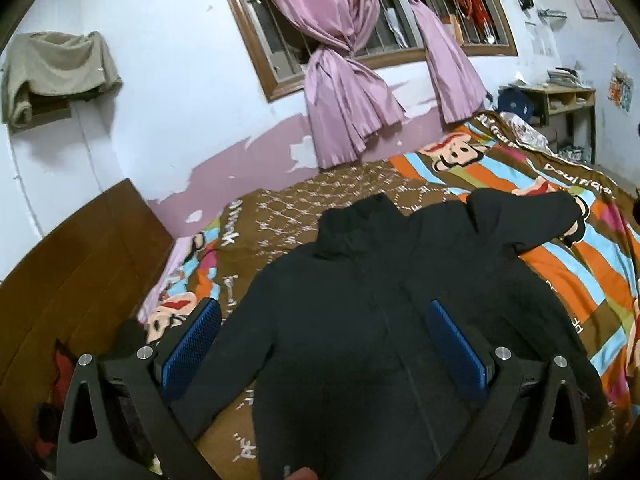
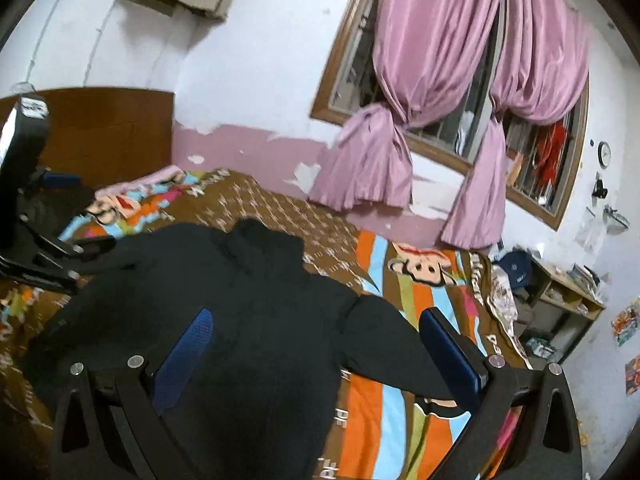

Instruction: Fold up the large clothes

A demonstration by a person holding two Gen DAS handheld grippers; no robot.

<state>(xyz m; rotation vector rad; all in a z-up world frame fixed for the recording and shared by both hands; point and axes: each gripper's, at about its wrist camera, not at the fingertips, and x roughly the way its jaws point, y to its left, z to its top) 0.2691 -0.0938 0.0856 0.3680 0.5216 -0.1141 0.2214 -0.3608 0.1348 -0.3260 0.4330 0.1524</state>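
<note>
Garment: a large black fleece jacket with a high collar and front zip [image 1: 360, 320] lies spread front-up on the bed, collar toward the window wall, hem toward the person.
Sleeves: one sleeve [image 1: 532, 216] stretches out sideways over the striped part of the cover; the other sleeve [image 1: 224, 360] runs down along the body toward the headboard side.
Bed cover: a brown, orange and blue striped blanket printed with cartoon monkey faces [image 1: 560, 280] covers the whole mattress beneath the jacket.
Left gripper: the black two-finger gripper with blue ribbed pads [image 1: 324, 320] hangs above the jacket's chest, fingers spread wide, nothing between them.
Right gripper: the matching black gripper with blue pads [image 2: 316, 332] hovers over the jacket's shoulder and outstretched sleeve, fingers also wide apart and holding nothing.
Headboard: a dark brown wooden headboard [image 1: 80, 272] stands at the left end of the bed.
Window: pink satin curtains knotted in the middle [image 1: 340, 80] hang over a brown-framed barred window [image 1: 256, 40].
Far corner: a light wooden shelf unit [image 1: 560, 100] stands past the foot of the bed.
Wall: a beige cloth [image 1: 56, 68] is draped high up.
</note>
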